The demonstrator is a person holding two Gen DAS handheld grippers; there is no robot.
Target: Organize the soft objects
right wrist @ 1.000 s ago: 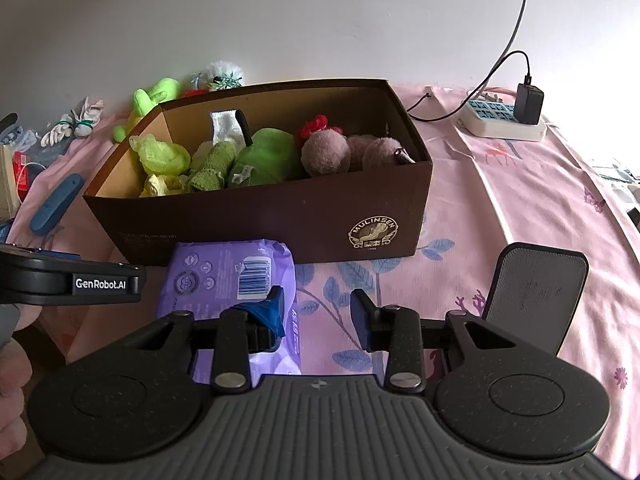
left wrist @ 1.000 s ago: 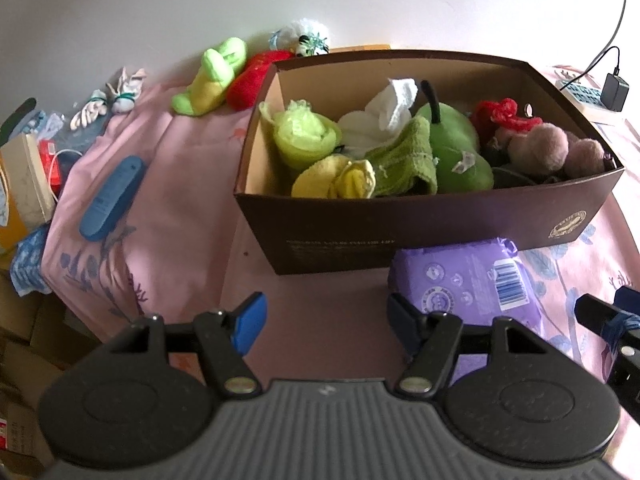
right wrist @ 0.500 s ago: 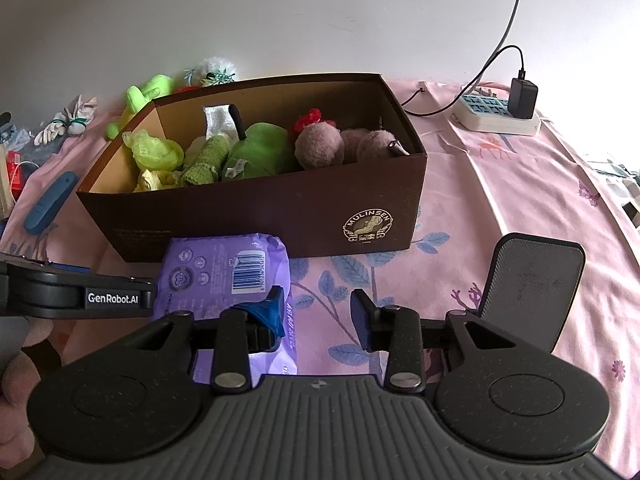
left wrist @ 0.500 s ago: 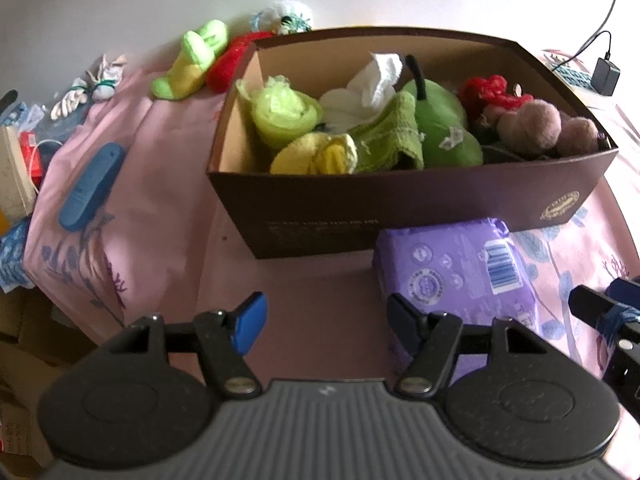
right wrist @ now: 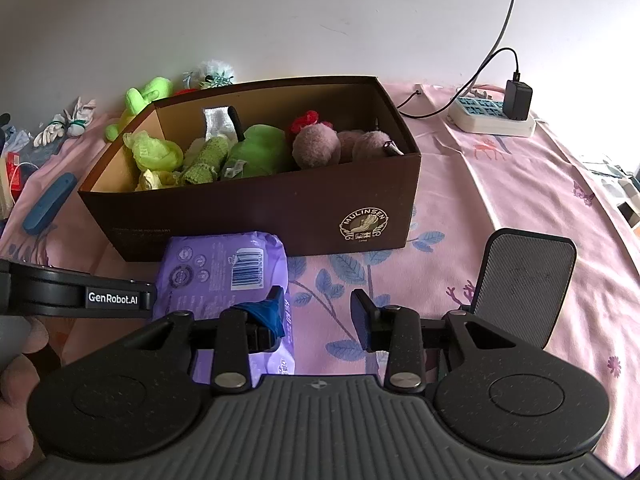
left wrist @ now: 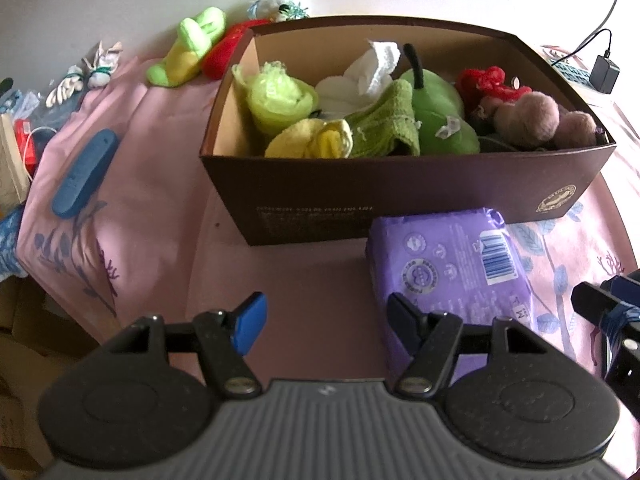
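Note:
A brown cardboard box [left wrist: 400, 188] [right wrist: 260, 212] stands on the pink cloth, filled with soft things: a green pear plush [left wrist: 440, 120], a green towel [left wrist: 384, 124], yellow cloth [left wrist: 312, 140] and brown pompoms [left wrist: 532, 116]. A purple soft pack [left wrist: 452, 272] [right wrist: 224, 264] lies flat just in front of the box. My left gripper [left wrist: 326, 316] is open over bare cloth, its right finger at the pack's left edge. My right gripper [right wrist: 316, 314] is open and empty, its left finger above the pack's near right corner.
Behind the box lie a green-yellow plush [left wrist: 188, 52], a red plush [left wrist: 224, 52] and a white fluffy toy [left wrist: 284, 2]. White gloves [left wrist: 84, 76] and a blue case [left wrist: 84, 178] lie at left, near the table's drop. A power strip [right wrist: 492, 116] and grey pad [right wrist: 524, 280] sit at right.
The left gripper has tipped downward slightly, so the box sits higher in its view. Both sets of jaws keep the same gap. The right gripper has barely moved.

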